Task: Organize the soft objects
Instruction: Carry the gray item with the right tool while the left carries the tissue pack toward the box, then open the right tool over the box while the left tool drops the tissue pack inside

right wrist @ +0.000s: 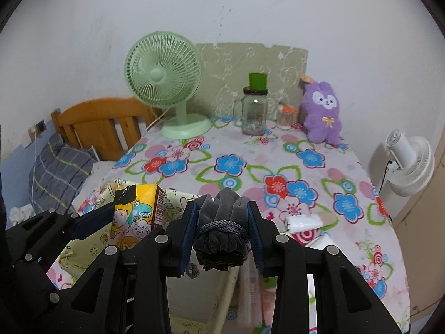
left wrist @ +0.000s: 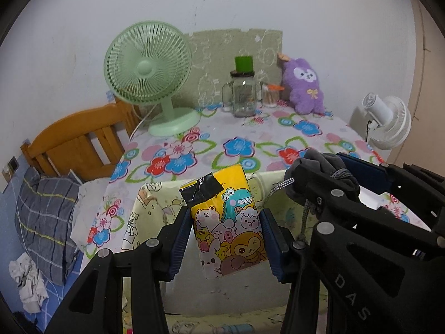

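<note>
My left gripper [left wrist: 225, 232] is shut on a yellow cartoon tissue pack [left wrist: 226, 222] with black tape on top, held above a pale fabric storage box [left wrist: 155, 203] at the table's near edge. My right gripper [right wrist: 222, 232] is shut on a grey drawstring pouch [right wrist: 221, 233], held over the same box [right wrist: 178, 197]. The right gripper and its pouch [left wrist: 319, 172] show at the right of the left wrist view. The tissue pack [right wrist: 136, 214] shows at the left of the right wrist view. A purple plush toy [left wrist: 304, 86] [right wrist: 322, 114] sits at the table's far right.
The table has a flowered cloth [right wrist: 250, 161]. A green desk fan [left wrist: 150, 72], a glass jar with a green lid [left wrist: 244, 91] and a small jar [left wrist: 270, 96] stand at the back. A white packet [right wrist: 303, 222] lies near right. A white fan [right wrist: 408, 164] stands right, a bed with a wooden headboard [left wrist: 78, 139] left.
</note>
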Available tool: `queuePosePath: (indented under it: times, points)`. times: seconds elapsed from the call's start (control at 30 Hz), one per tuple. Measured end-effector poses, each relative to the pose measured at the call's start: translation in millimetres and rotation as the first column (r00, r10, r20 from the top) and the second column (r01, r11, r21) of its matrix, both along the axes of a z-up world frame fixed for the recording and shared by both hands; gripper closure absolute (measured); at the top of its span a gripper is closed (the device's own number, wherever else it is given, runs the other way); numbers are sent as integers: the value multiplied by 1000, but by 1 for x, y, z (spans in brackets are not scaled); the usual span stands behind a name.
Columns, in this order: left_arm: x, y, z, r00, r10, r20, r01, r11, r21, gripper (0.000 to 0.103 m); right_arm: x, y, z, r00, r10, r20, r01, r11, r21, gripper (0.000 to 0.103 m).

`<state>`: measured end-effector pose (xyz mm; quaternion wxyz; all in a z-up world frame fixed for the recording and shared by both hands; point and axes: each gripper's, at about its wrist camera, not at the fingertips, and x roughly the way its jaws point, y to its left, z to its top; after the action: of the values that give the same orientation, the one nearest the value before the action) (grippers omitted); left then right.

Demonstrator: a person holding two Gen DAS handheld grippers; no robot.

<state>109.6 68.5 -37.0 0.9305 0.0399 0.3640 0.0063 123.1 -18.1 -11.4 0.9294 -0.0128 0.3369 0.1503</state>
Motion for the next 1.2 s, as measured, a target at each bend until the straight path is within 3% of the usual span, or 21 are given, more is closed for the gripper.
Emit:
queuePosePath:
  times: [0.57,0.63,0.7,0.83,0.9,1.03,1.2]
  points:
    - [27,27,-30,989,88,-115,-93,995,-37,49,35,30,-31,993,73,-92,-73,997,-5,64]
    - [29,27,-31,989,90,-118,-97,994,-49,44,36,30,-31,993,77,-92,-78,997,-5,64]
    - [28,27,-29,989,91,-114,-98,994,-55,31,37,29,-31,992,84,-99,-85,996,-3,62]
    - [27,24,-27,990,85,-112,-92,994,-58,24,40,27,-34,987,87,-134,-87,996,6,44]
    - [26,23,-25,990,84,-109,-91,994,-58,20,39,26,-33,987,88,-132,-86,996,18,41]
    - [22,21,-21,992,81,-94,-87,994,-66,15,36,23,-29,990,84,-111,-83,996,12,25]
    - [17,16,-14,994,78,-73,-83,994,-76,12,30,19,-20,993,81,-80,-80,997,14,20]
